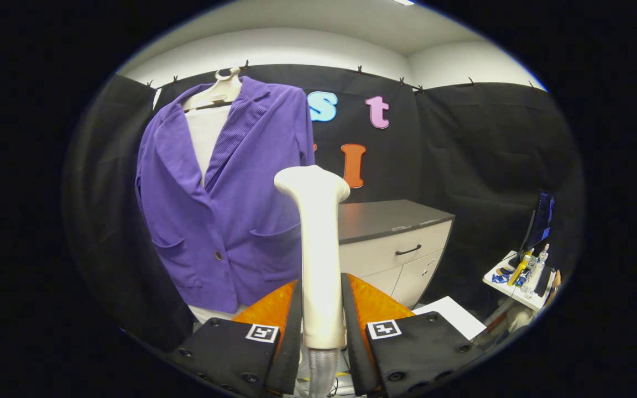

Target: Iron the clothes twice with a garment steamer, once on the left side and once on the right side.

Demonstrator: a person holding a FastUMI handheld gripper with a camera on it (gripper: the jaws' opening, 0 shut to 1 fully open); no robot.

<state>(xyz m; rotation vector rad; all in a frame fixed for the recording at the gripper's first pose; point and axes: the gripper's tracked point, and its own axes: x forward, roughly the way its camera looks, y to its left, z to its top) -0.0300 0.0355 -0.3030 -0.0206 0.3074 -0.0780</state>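
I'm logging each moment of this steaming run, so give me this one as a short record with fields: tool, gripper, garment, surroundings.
tool: white garment steamer, upright, head at top
hand-held gripper: shut on the steamer's handle, one finger each side
garment: purple jacket over a white top, on a hanger, beyond the fingers
steamer to jacket: contact cannot be told
surroundings: cabinet with dark top beside the jacket

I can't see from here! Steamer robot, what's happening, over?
Gripper jaws shut on steamer, held upright. Purple jacket hanging just ahead, steamer head not clearly touching it. Nothing in between.
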